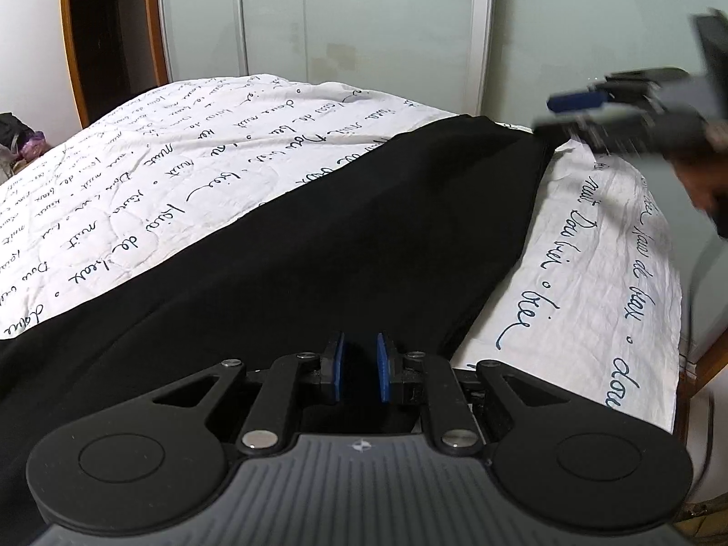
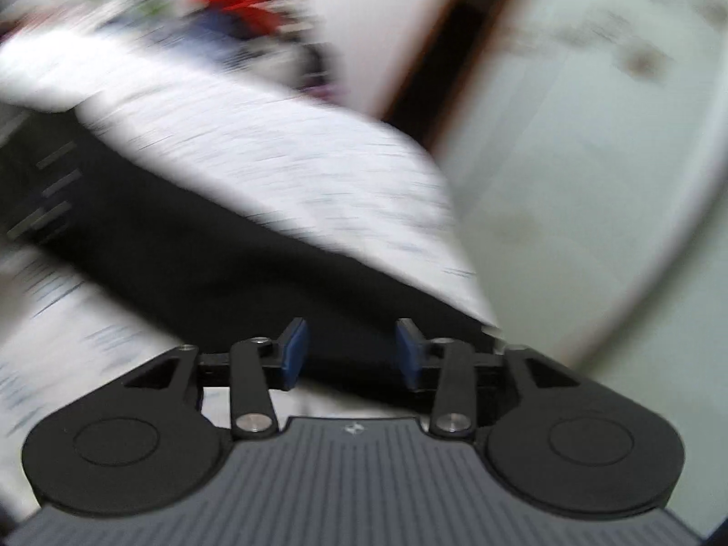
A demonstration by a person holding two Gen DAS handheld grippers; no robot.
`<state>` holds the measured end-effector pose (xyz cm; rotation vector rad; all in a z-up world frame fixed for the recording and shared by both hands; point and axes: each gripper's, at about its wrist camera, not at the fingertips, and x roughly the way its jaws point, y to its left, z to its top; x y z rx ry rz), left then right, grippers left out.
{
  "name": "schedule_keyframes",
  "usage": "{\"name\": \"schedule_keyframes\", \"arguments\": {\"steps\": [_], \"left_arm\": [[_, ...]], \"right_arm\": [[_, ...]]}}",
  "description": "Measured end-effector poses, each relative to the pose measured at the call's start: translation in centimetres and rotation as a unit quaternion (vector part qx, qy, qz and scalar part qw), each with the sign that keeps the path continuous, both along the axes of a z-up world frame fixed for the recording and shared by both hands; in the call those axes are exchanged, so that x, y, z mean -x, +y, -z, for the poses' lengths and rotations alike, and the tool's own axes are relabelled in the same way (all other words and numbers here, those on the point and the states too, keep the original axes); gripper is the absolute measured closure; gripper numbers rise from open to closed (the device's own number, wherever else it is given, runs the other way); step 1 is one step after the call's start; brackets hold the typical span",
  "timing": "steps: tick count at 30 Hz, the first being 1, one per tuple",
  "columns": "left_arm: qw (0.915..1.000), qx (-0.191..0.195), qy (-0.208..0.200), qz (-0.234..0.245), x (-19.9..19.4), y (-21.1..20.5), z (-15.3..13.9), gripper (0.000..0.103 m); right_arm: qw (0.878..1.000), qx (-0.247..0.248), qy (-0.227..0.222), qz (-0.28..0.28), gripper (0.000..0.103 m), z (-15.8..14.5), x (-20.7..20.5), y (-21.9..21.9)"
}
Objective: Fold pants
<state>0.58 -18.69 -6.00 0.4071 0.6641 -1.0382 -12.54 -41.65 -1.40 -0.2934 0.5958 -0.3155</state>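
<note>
We see the black pants (image 1: 318, 236) laid out on a bed, over a white quilt (image 1: 159, 173) printed with dark cursive script. In the left wrist view the cloth runs as a broad dark band from the near left toward the far right, where it narrows to an end near the far edge of the quilt. White quilt shows on both sides of it: a wide stretch to the left and a narrower strip to the right.

Our left gripper (image 1: 361, 371) sits low over the near part of the pants. Its blue pads (image 1: 337, 366) stand close together with a narrow gap between them, filled by dark cloth, so we read it as pinching the pants.

Our right gripper (image 1: 578, 101) shows in that same view at the far right, blurred, above the far end of the pants. In its own view, which is heavily smeared, the right gripper (image 2: 348, 355) has its blue pads (image 2: 293, 352) spread well apart, with the black pants (image 2: 218, 250) lying beneath and beyond them; nothing sits between the pads.

Behind the bed stand pale green wardrobe doors (image 1: 355, 18), with a wooden door frame (image 1: 73, 36) at the far left.
</note>
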Motion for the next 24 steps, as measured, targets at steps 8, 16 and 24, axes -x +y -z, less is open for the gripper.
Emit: {"name": "schedule_keyframes", "arguments": {"steps": [8, 16, 24], "left_arm": [[0.9997, -0.007, -0.024, -0.001, 0.8, -0.3, 0.5, 0.088], [0.9994, -0.012, -0.032, 0.002, 0.9, -0.6, 0.7, 0.088], [0.9993, -0.014, -0.034, -0.001, 1.0, -0.7, 0.7, 0.088]], "right_arm": [[0.97, -0.193, -0.047, 0.138, 0.066, 0.2, -5.4, -15.5], [0.921, -0.343, -0.023, 0.185, 0.07, 5.7, -7.6, -22.4], [0.941, -0.292, -0.071, 0.158, 0.097, 3.3, -7.0, -20.6]]}}
